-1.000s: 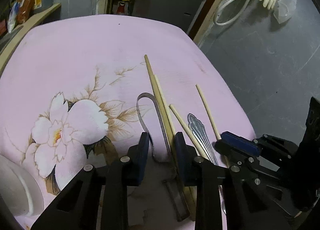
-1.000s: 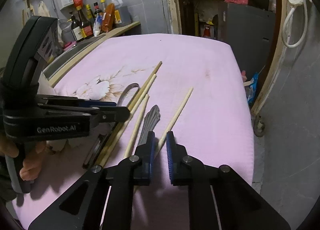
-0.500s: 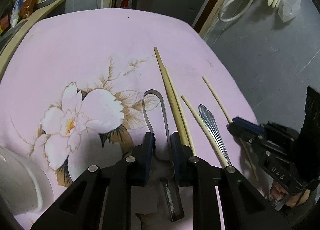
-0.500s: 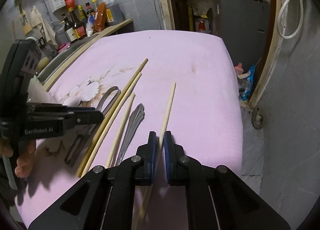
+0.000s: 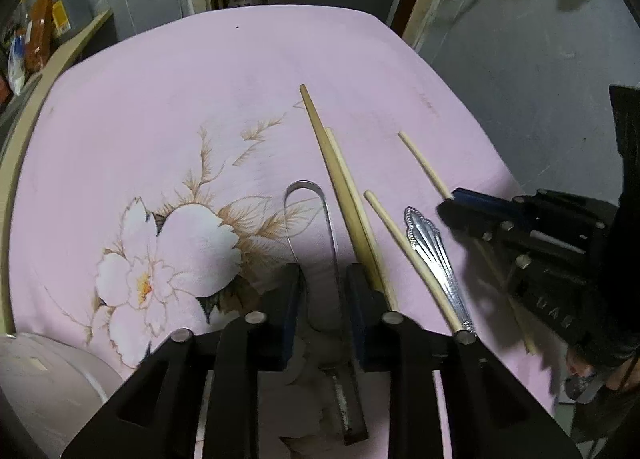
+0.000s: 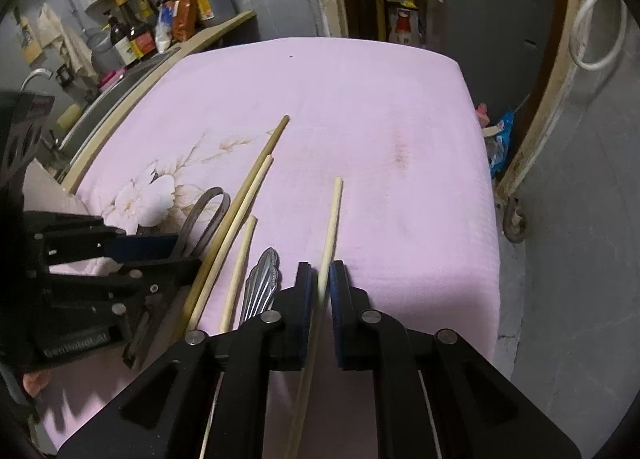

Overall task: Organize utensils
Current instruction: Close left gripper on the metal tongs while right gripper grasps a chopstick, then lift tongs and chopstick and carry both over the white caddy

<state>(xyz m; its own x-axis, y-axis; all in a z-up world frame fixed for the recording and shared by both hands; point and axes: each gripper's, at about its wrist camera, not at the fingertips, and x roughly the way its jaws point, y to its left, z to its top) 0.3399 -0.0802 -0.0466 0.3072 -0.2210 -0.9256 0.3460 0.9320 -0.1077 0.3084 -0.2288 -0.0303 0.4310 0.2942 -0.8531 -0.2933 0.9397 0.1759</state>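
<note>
Several utensils lie on a pink flowered cloth (image 5: pixel 200 99). My left gripper (image 5: pixel 322 299) is shut on the metal tongs (image 5: pixel 328 235), whose loop end points away from me. Right of them lie two long wooden chopsticks (image 5: pixel 340 187), a shorter pale chopstick (image 5: pixel 404 251) and a metal spoon handle (image 5: pixel 430 243). My right gripper (image 6: pixel 320 291) is shut on a pale chopstick (image 6: pixel 332 219), which points forward over the cloth. The right gripper also shows in the left wrist view (image 5: pixel 472 207), and the left gripper in the right wrist view (image 6: pixel 160 255).
A white bowl (image 5: pixel 48 379) sits at the near left of the cloth. Sauce bottles (image 6: pixel 140 27) stand on a counter at the far left. The cloth's right edge (image 6: pixel 484 199) drops to a grey floor.
My left gripper closed on the tongs. My right gripper closed on the pale chopstick and lifted it, turning it to point forward.
</note>
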